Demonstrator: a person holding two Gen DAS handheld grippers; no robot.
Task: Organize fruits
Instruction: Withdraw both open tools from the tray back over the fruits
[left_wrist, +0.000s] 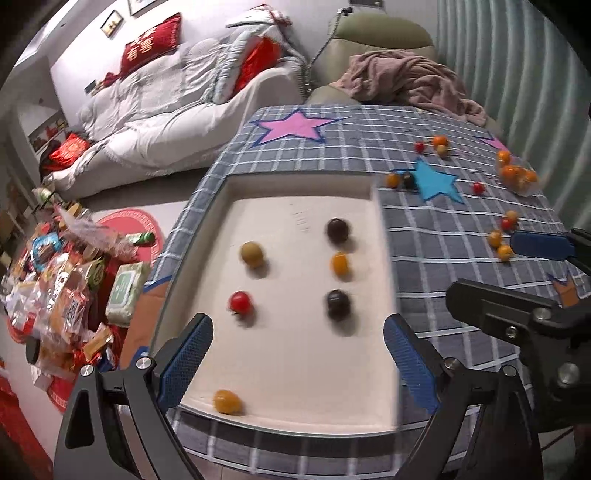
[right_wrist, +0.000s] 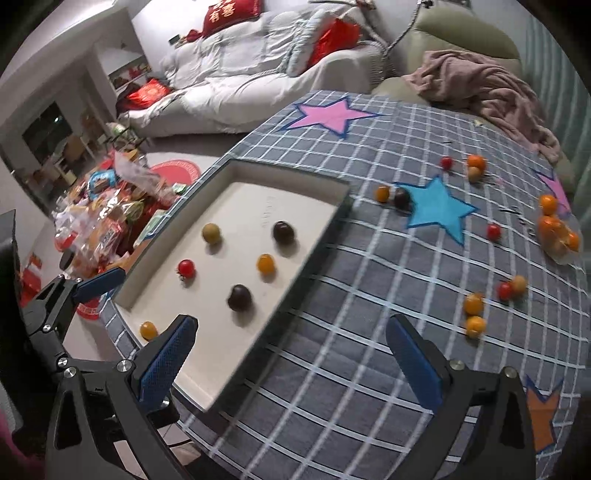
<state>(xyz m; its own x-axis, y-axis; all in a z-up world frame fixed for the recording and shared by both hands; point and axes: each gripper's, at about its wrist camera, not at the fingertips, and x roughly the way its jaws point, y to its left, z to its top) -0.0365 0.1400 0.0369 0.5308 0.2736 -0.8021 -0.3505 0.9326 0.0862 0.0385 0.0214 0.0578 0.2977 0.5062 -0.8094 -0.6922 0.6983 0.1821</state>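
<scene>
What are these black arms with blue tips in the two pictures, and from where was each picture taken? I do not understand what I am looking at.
They are two hand-held grippers, tools a person carries, one in each hand. A camera on each looks forward along its two fingers. One picture comes from the left gripper, the other from the right gripper. Both are open and hold nothing. Below them is a table with a checked cloth. A white tray on it holds six small fruits: two dark, two orange, one red and one yellowish. More small fruits lie scattered on the cloth to the right, near a blue star.
</scene>
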